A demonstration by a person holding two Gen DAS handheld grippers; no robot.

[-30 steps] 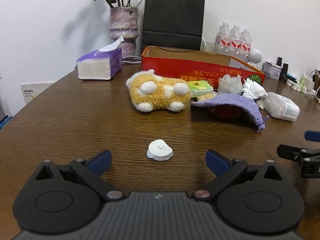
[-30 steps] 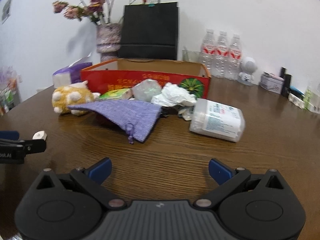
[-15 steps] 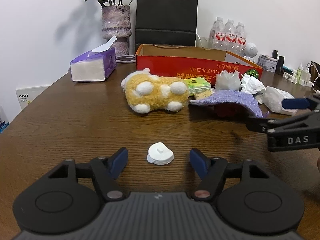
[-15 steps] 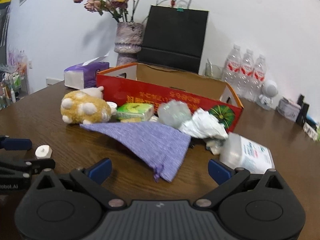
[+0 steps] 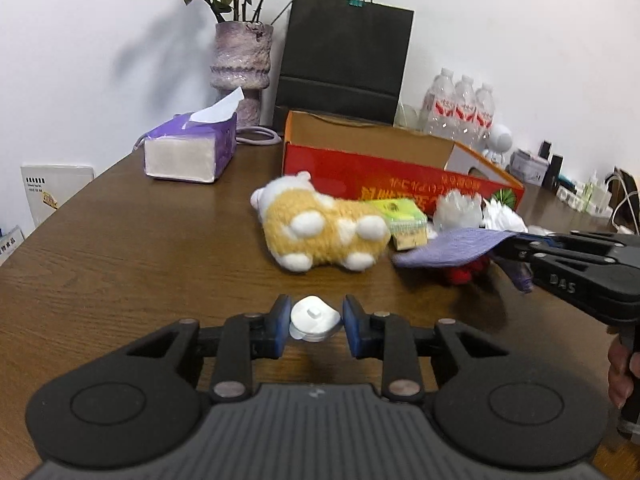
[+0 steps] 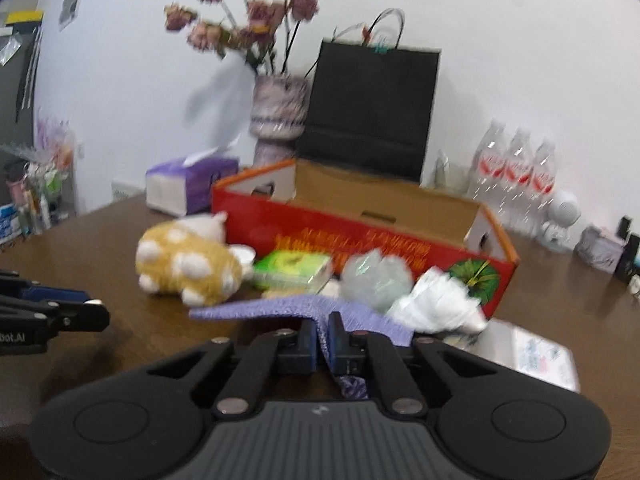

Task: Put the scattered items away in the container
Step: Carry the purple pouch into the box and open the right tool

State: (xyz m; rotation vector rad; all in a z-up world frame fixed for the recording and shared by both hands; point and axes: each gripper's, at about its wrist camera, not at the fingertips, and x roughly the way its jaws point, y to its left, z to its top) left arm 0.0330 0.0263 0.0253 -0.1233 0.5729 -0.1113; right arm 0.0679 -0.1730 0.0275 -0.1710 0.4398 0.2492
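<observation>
My left gripper is shut on a small white round plastic piece low over the wooden table. My right gripper is shut on the edge of a purple cloth pouch, which is lifted off the table; the pouch also shows in the left wrist view. The red cardboard box, open on top, stands behind. In front of it lie a yellow plush toy, a green packet, crumpled clear plastic and white crumpled paper. A red item lies under the pouch.
A purple tissue box, a vase of dried flowers and a black paper bag stand at the back. Water bottles and small items stand at the right rear. A white plastic jar lies beside my right gripper.
My left gripper has closed on the white plastic piece. My right gripper has moved forward, closed on the purple pouch and lifted its edge.
</observation>
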